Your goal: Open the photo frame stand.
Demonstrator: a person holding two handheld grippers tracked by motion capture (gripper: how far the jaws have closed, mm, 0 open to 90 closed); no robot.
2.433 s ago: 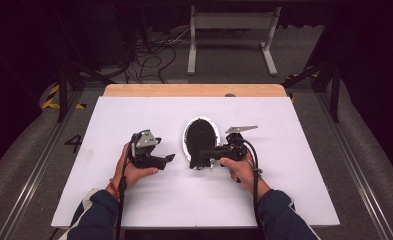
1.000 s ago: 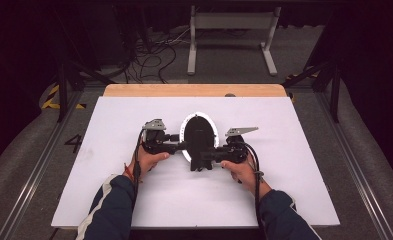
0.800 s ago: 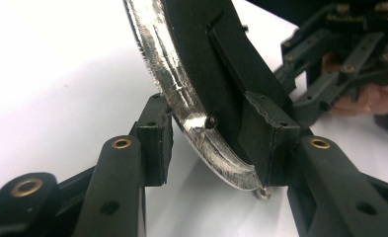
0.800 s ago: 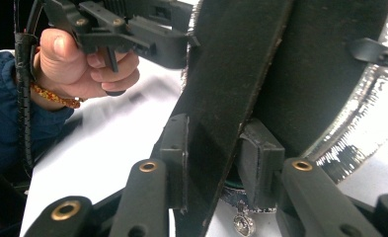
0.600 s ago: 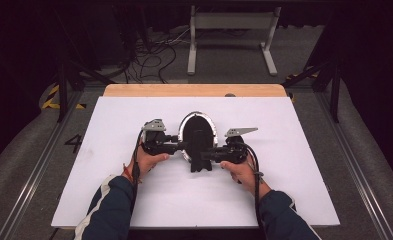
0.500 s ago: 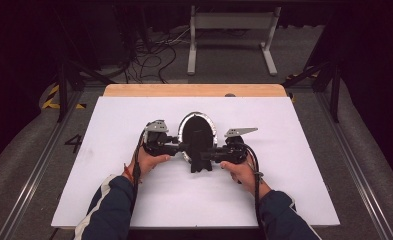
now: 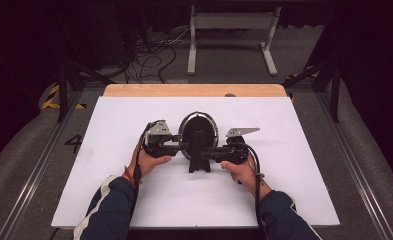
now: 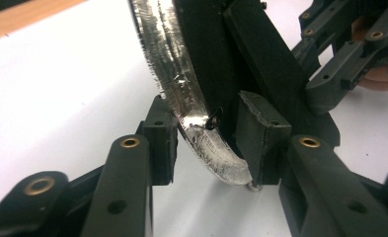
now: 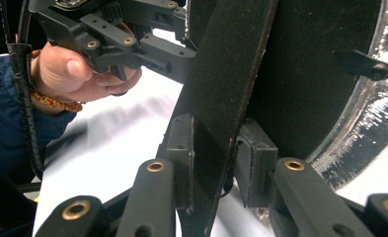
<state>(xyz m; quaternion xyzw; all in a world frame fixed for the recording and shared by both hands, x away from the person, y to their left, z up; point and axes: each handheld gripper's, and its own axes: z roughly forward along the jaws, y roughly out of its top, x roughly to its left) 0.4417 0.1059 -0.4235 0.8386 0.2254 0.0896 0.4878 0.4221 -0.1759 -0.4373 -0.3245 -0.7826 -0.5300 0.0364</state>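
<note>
While upright, oval mirror [image 7: 198,131] long axis vertical, left gripper [image 8: 209,148] pinching rim, right gripper [image 9: 212,160] pinching stand [image 9: 221,98].

Overhead lighting is even and bright on the white surface [image 7: 294,185]; the surrounding floor and background fall to near black. Soft, short shadows lie beneath the hands. In the left gripper view, glare breaks on the silvered rim [image 8: 181,94] between the fingers [image 8: 162,143], and the near linkage is soft. In the right gripper view, foreground fingers [image 9: 181,148] are slightly blurred; a diffuse shadow lies beyond them.
</note>
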